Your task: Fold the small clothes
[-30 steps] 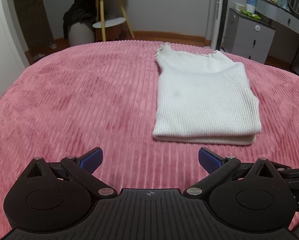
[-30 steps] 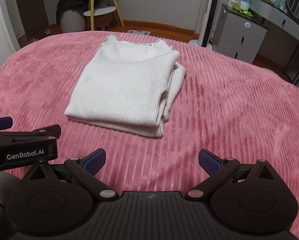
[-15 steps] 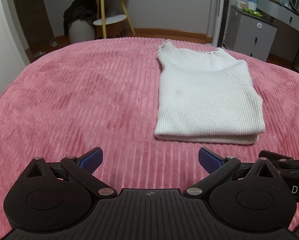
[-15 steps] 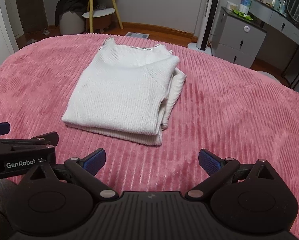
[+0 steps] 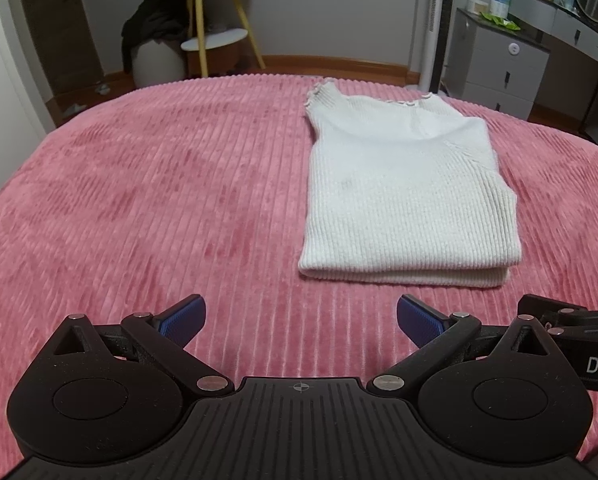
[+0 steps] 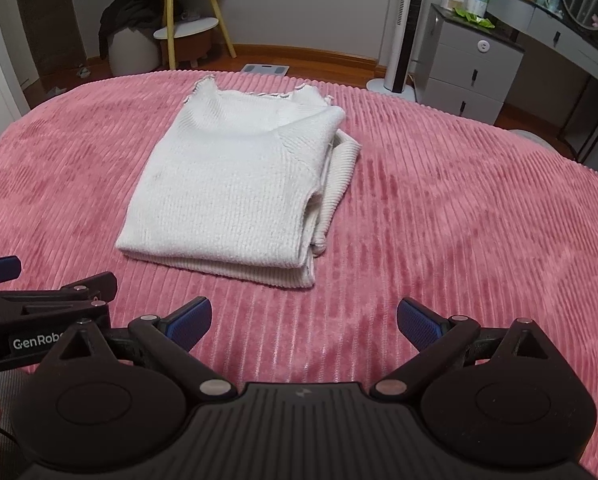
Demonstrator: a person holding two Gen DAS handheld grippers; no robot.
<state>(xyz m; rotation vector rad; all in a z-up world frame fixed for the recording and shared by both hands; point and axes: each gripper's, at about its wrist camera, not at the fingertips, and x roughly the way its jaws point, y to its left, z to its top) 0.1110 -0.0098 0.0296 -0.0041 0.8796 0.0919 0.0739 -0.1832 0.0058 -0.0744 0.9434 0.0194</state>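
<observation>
Left wrist: both grippers (image 5: 299,316) (image 6: 304,320) gape over pink ribbed bedspread (image 5: 159,200); grey dresser (image 5: 499,68) beyond.

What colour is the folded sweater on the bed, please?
The sweater is white, ribbed knit, on the pink bedspread; clearest in the right wrist view.

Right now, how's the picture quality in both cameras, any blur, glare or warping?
Left wrist view: dim even room light, white knit sweater sharp, no glare; fisheye bows the pink ribbed bedspread into a dome. Right wrist view: same soft light, dresser leans at the frame edge, open right tongs in focus.
</observation>
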